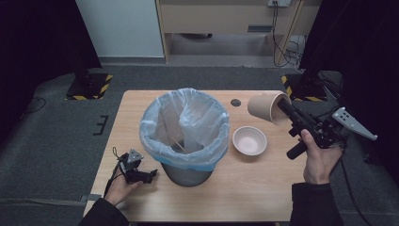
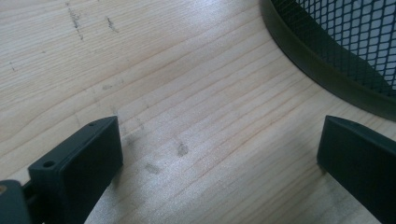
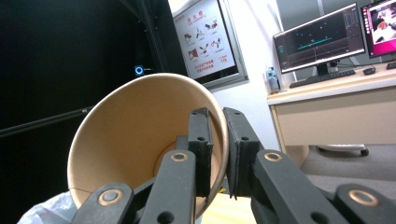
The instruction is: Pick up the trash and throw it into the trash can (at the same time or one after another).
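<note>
1. The right gripper (image 1: 283,106) is pinching the rim of a brown paper cup (image 1: 266,108), tilted above the wooden table (image 1: 244,188).
2. The left gripper (image 1: 151,176) is resting spread wide beside the mesh bin with a blue liner (image 1: 184,132).
3. A white bowl (image 1: 249,140) is sitting below the cup.

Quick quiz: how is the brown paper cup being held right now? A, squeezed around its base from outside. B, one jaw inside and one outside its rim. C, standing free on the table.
B: the right gripper view shows the right claw shut on the paper cup, its wall pinched between the jaws, one inside the mouth and one outside.
</note>
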